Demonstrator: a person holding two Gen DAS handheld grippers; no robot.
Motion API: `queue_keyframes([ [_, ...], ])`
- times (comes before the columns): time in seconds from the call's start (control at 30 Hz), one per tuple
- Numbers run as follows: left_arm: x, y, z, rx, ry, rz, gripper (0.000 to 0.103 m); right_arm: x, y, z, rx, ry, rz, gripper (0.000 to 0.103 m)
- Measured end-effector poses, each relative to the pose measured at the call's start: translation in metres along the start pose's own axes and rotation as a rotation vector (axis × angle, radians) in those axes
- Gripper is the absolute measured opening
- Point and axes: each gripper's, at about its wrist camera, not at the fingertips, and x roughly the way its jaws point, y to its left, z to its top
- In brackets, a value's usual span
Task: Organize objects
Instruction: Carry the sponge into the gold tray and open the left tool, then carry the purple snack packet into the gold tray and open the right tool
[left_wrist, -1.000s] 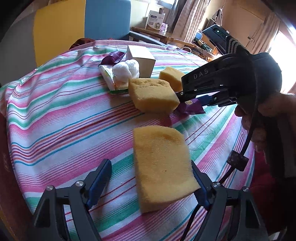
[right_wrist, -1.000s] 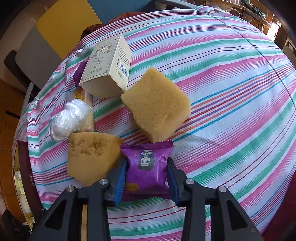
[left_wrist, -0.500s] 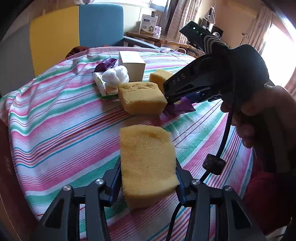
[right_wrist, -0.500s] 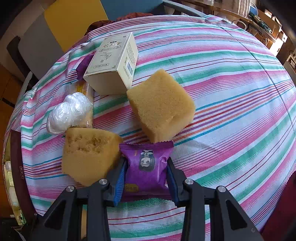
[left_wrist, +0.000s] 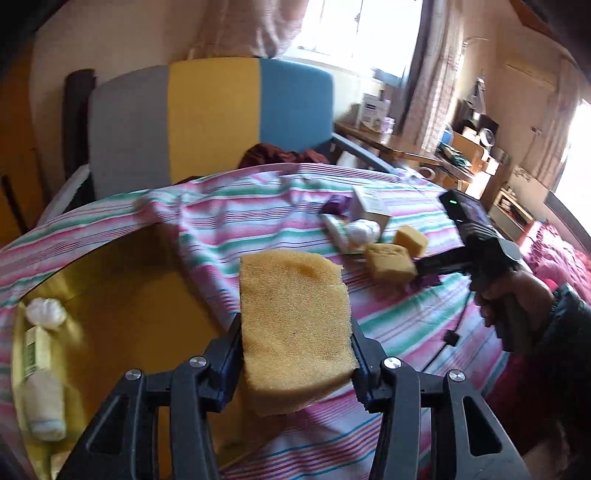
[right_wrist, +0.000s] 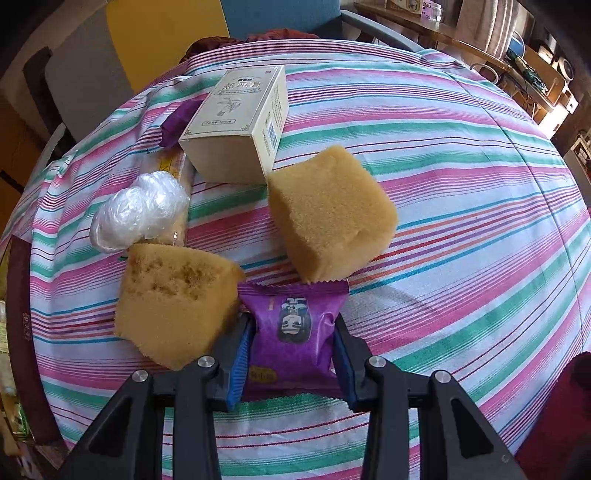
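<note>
My left gripper (left_wrist: 295, 343) is shut on a yellow sponge (left_wrist: 295, 317) and holds it in the air, above the striped tablecloth (left_wrist: 399, 317) beside a yellow tray (left_wrist: 122, 295). My right gripper (right_wrist: 291, 332) is shut on a purple snack packet (right_wrist: 295, 328) that lies on the cloth. In the left wrist view the right gripper (left_wrist: 424, 269) shows at the right, held by a hand. Two more sponges (right_wrist: 328, 214) (right_wrist: 173, 291) lie just beyond and left of the packet.
A cream box (right_wrist: 240, 125), a clear plastic ball (right_wrist: 140, 210) on a wrapped packet, and a second purple packet (right_wrist: 181, 118) lie behind the sponges. The tray holds a white ball (left_wrist: 46, 313) and a pale bottle (left_wrist: 40, 387). A grey, yellow and blue chair (left_wrist: 214, 114) stands behind the table.
The left gripper closed on the near sponge, lifted it off the cloth and swung left towards the yellow tray. The right gripper stayed put on the purple packet.
</note>
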Motion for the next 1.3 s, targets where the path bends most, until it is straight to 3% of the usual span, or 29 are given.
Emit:
queue_keyframes([
  [0.17,-0.011,0.097,-0.030,-0.163,0.064,0.178,0.051,-0.001,-0.005,0.001,-0.003,-0.002,-0.005,0.040],
  [0.37,0.002,0.162,-0.073,-0.264,0.167,0.327,0.054,-0.005,0.003,-0.008,-0.014,-0.004,-0.016,0.040],
  [0.5,0.002,0.164,-0.082,-0.294,0.170,0.322,0.056,-0.006,0.001,-0.008,-0.016,-0.005,-0.017,0.040],
  [0.73,-0.021,0.147,-0.085,-0.265,0.112,0.349,0.076,-0.008,-0.003,-0.007,-0.009,-0.006,-0.015,0.039],
  [0.93,-0.051,0.152,-0.083,-0.295,0.043,0.386,0.076,-0.020,-0.015,-0.007,0.035,-0.026,-0.002,0.037],
  [1.07,-0.065,0.157,-0.087,-0.317,0.028,0.442,0.076,-0.048,-0.022,-0.010,0.079,-0.114,0.011,0.037],
  [1.13,-0.071,0.159,-0.089,-0.332,0.016,0.458,0.077,-0.071,-0.019,-0.031,0.082,-0.188,0.042,0.037],
  [1.3,-0.080,0.164,-0.095,-0.363,-0.013,0.475,0.077,-0.123,0.032,-0.018,-0.029,-0.331,0.129,0.037],
])
